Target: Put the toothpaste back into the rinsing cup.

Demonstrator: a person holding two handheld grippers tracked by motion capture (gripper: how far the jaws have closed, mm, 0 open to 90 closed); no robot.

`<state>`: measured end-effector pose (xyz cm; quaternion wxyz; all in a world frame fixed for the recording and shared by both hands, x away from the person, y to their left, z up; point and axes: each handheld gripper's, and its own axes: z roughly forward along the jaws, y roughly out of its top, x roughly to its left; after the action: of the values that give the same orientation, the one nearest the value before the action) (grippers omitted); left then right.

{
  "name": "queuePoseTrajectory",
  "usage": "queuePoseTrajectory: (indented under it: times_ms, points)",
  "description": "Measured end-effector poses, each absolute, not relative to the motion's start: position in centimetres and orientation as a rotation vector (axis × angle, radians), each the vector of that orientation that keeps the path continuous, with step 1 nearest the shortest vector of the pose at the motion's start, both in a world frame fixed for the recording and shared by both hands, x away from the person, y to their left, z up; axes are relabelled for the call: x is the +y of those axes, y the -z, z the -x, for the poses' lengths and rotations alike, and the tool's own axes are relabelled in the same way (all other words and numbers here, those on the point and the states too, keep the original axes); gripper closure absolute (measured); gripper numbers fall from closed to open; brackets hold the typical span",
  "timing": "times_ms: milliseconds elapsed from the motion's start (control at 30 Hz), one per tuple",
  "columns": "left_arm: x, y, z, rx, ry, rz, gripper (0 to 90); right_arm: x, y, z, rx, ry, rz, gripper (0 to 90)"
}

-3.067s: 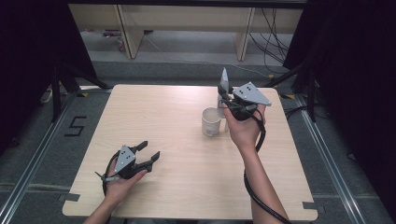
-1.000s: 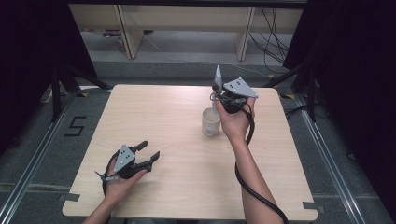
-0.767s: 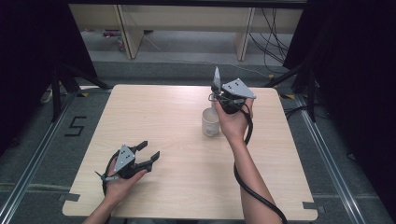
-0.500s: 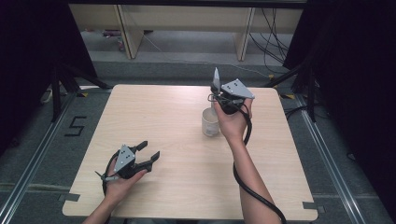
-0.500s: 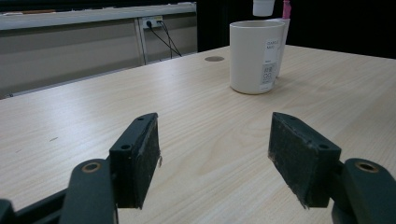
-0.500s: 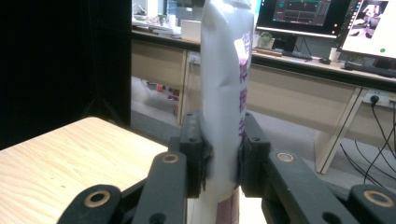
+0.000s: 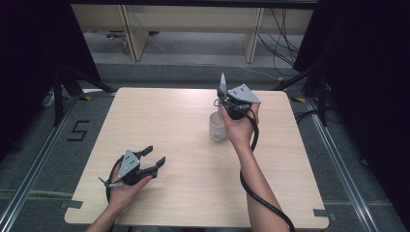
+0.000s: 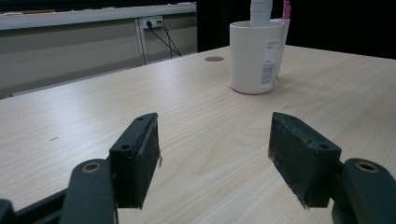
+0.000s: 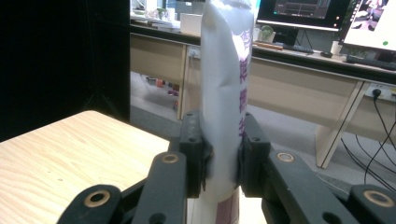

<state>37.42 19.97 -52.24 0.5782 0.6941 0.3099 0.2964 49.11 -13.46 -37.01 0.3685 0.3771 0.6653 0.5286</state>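
Two hand-held grippers share the work: the right hand-held gripper [image 7: 223, 98], upper centre of the high view, pinches an upright white tube [image 9: 227, 88] over the white mug [image 7: 217, 127] for lowering in, while the left hand-held gripper [image 7: 150, 159] rests wide open and empty on the worktop [image 7: 183, 159] at lower left.

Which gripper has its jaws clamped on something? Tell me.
The right gripper, above the white mug, pinches an upright white tube; the left gripper rests open on the table.

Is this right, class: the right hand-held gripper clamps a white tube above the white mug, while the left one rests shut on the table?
Not quite. The left hand-held gripper is open, its jaws wide apart, as the left gripper view shows. The right hand-held gripper does clamp the white tube above the white mug.
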Motion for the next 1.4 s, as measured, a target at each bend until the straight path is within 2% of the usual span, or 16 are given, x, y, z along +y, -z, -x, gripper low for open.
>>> queuePoseTrajectory:
  times_ms: [1400]
  points:
    - [19.9,52.3,-37.4,0.725,-0.693,-1.625,33.4,-12.8,39.9,-49.5,1.734,-1.343,-1.015,75.7]
